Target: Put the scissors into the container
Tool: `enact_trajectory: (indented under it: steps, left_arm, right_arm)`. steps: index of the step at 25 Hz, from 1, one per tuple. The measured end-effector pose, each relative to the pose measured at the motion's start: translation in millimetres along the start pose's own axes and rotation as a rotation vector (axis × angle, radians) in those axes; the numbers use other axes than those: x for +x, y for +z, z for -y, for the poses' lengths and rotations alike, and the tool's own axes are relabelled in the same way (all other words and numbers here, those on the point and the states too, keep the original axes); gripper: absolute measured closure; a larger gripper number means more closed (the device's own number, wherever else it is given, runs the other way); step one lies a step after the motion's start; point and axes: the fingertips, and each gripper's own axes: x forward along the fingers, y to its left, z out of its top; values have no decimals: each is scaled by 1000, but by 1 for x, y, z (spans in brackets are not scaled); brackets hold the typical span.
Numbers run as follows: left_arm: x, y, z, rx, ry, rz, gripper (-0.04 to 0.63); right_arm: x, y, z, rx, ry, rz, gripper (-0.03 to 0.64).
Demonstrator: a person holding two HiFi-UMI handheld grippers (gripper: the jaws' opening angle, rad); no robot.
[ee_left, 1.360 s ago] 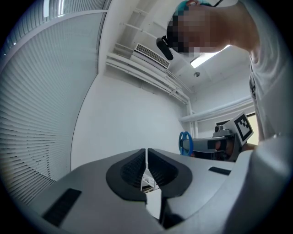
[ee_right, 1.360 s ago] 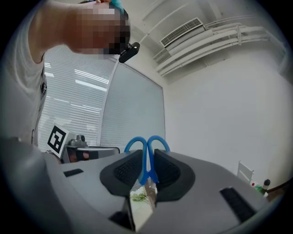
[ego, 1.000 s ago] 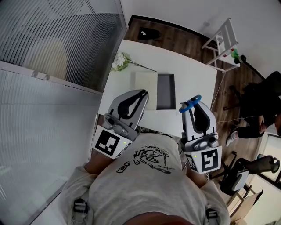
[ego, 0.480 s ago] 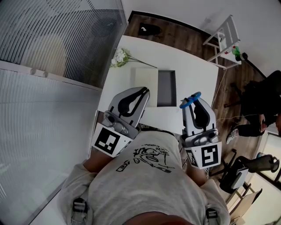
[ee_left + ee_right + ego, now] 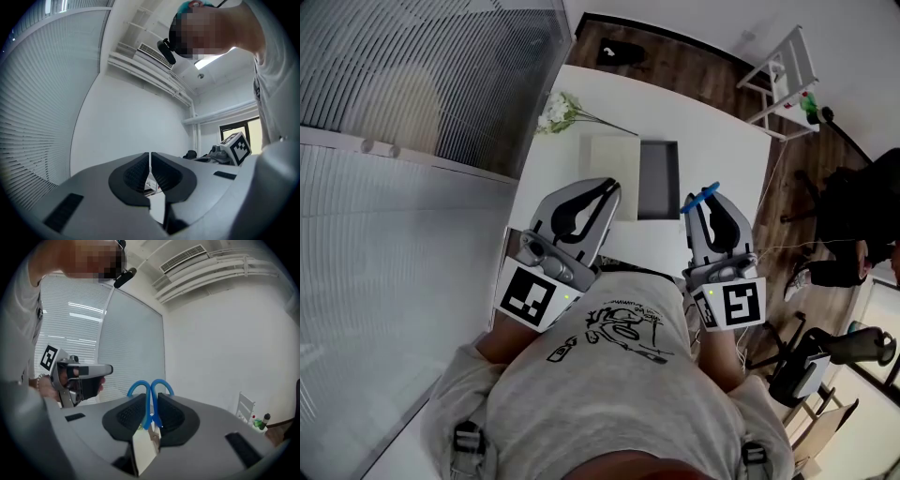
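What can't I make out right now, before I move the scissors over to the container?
1. Scissors blades: right gripper view, the tips sink out of sight between the right gripper's jaws; head view, the gripper covers them.
2. Container inside: head view only, too small to tell what lies in it; neither gripper view shows it.
3. Table near edge: head view, behind the left gripper and the person's shirt.

Scissors [image 5: 148,405] blades mostly hidden between right tongs [image 5: 152,394]

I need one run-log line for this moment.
right hand-held gripper: shut on scissors | left hand-held gripper: shut, empty | container: on table, scissors not inside
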Motion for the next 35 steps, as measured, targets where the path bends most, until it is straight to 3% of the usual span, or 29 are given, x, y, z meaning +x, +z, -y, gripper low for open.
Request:
enact_trajectory:
  steps: [16, 35]
  left_arm:
    - [1, -2, 0, -9, -7, 6, 565]
    - [-8, -12, -12, -22, 22, -11, 565]
  right_arm:
    - [41, -121, 11, 10, 3, -220, 529]
    - [82, -219, 20, 25, 13, -410, 529]
